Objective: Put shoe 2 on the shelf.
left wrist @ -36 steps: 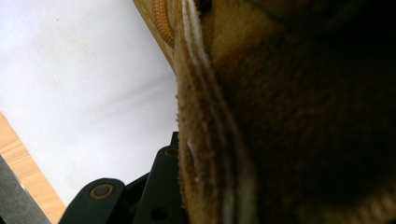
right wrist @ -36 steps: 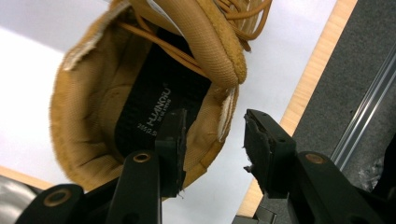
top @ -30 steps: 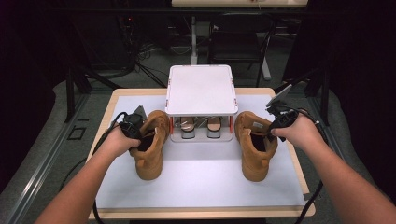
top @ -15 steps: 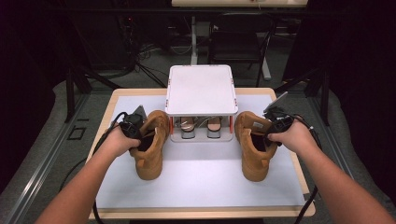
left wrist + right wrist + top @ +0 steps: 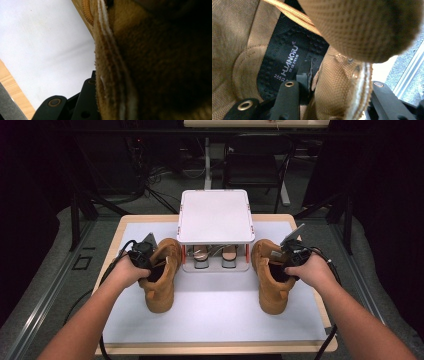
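**Both boots in my grippers at the desk's two sides**

I have my left gripper [image 5: 150,266] clamped on the collar of the left boot [image 5: 161,279], which stands on the white mat [image 5: 220,312] toward the left edge of the desk [image 5: 320,307], its toe pointing back at me. In the left gripper view one black jaw runs along the outside of the suede collar [image 5: 117,75], with the stitched edge just beside it; the other jaw is hidden inside the boot.

My right gripper [image 5: 286,265] straddles the collar of the right boot [image 5: 272,282], which stands near the right edge of the desk, well apart from the left boot. In the right gripper view one jaw sits inside the boot over the black insole [image 5: 287,60] and the other outside the collar wall [image 5: 337,87]. These jaws have just been closing, with the collar wall between them, and I cannot tell whether the pads press on it.

Between the boots, toward the far edge, stands a white shoe rack [image 5: 215,217] with a pair of shoes [image 5: 215,257] on its lower shelf.
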`<action>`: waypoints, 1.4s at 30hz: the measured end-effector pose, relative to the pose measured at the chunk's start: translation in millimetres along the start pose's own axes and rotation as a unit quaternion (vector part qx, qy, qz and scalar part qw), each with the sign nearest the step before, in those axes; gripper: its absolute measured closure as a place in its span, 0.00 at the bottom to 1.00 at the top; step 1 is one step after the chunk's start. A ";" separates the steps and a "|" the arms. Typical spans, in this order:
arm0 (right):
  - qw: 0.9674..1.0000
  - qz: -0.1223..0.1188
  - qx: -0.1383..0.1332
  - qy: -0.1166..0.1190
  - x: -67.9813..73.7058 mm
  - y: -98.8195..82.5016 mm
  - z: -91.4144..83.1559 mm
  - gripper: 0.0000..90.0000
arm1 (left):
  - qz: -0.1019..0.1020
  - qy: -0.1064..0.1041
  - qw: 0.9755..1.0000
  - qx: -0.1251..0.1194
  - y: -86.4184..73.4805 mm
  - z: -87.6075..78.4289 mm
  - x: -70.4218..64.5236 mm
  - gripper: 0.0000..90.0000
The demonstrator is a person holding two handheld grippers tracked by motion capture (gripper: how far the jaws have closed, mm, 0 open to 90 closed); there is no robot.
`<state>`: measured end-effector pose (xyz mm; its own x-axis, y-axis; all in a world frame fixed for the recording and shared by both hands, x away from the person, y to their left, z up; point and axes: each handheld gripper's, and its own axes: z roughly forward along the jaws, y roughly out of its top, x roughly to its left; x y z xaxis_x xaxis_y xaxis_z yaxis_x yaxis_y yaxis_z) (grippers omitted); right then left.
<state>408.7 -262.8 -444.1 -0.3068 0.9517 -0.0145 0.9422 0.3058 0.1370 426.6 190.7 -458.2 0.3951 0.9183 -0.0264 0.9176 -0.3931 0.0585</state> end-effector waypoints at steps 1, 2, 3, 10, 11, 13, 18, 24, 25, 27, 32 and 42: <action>1.000 0.001 -0.001 0.001 0.2 -0.2 0.6 0.68 | 0.000 0.000 1.000 0.000 0.0 0.0 0.0 0.88; 1.000 0.003 -0.002 0.002 0.3 -0.6 1.6 0.68 | 0.000 0.000 1.000 0.000 0.0 0.0 0.0 0.88; 1.000 0.003 0.002 0.004 0.4 -1.0 2.8 0.70 | 0.000 0.000 1.000 0.000 0.1 0.0 0.0 0.88; 1.000 0.006 0.002 0.008 0.3 -3.5 3.7 0.75 | -0.001 0.001 1.000 0.000 -0.1 0.2 -0.1 0.88; 1.000 0.008 0.001 0.007 1.0 -3.7 4.2 0.76 | -0.003 0.000 1.000 -0.001 -0.3 0.3 -0.2 0.88; 1.000 0.005 0.004 0.005 1.5 -3.4 5.1 0.77 | -0.004 0.000 1.000 0.000 -0.4 0.2 -0.2 0.88; 1.000 0.003 0.005 0.005 1.5 -4.1 6.2 0.81 | -0.005 -0.003 1.000 0.001 -0.2 0.4 1.0 0.88; 1.000 -0.005 0.009 0.001 1.8 -3.7 6.2 0.81 | -0.010 -0.002 1.000 0.002 0.2 0.6 0.8 0.89; 1.000 -0.003 0.007 0.001 2.1 -3.8 6.8 0.81 | -0.011 -0.002 1.000 0.002 0.2 0.6 0.8 0.89; 1.000 -0.001 0.003 -0.002 3.1 -4.1 7.1 0.81 | -0.011 -0.001 1.000 0.002 0.2 0.7 0.8 0.89; 1.000 -0.005 0.005 -0.002 4.3 -3.5 6.8 0.82 | -0.015 -0.001 1.000 0.000 -0.2 0.7 1.1 0.89; 1.000 0.003 0.004 -0.001 3.7 -3.2 7.2 0.88 | -0.027 -0.004 1.000 -0.008 -0.7 0.6 1.7 0.90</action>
<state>405.5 -260.1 -451.8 -0.3017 0.9533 -0.0161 0.9448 0.3011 0.1293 426.6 192.6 -458.9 0.3452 0.9377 -0.0380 0.9369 -0.3420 0.0725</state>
